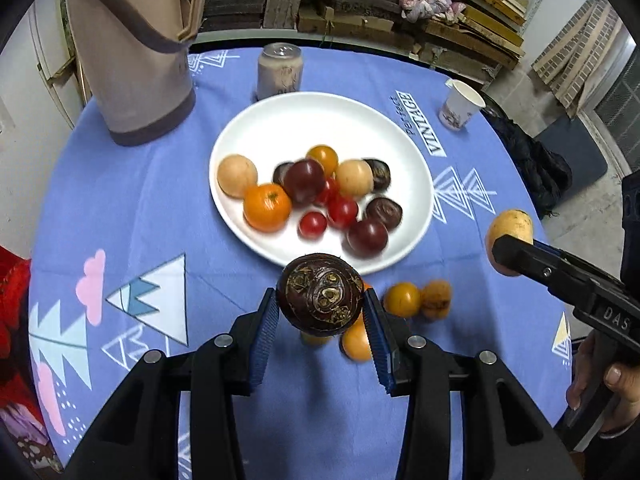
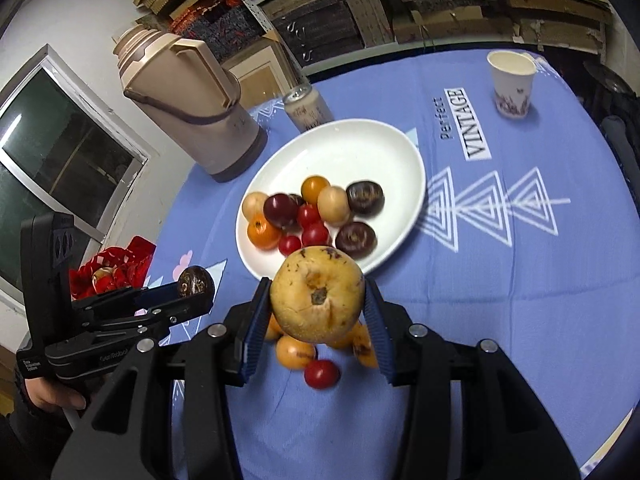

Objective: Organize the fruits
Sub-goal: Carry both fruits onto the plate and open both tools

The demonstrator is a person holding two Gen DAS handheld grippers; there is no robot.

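Left gripper (image 1: 320, 312) pinching a dark brown round fruit (image 1: 320, 294), blue pads (image 1: 266, 328) pressed on both its sides, fruit clear of the cloth. Right gripper (image 2: 318, 304) pinching a yellow-tan speckled fruit (image 2: 318, 294) the same way, also off the table.

Under and just past the fingers: loose orange fruits (image 1: 404, 299) on the blue tablecloth (image 1: 120, 200), at 4 o'clock off the plate in the left wrist view. One red cherry tomato (image 2: 321, 373) lies with them in the right wrist view.

Next out: white plate (image 1: 320, 120), mid-table, with a pile in its near half: an orange (image 1: 267, 207), red tomatoes (image 1: 343, 211), dark purple fruits (image 1: 304, 181), tan ones (image 1: 237, 175).

Beyond the plate: can (image 1: 280, 70) at 12 o'clock, just past the rim. Beige thermos jug (image 1: 136, 60) at 10 o'clock. Paper cup (image 1: 460, 106) at 2 o'clock, well apart.

Far back: shelving stacked with cardboard (image 1: 360, 12).
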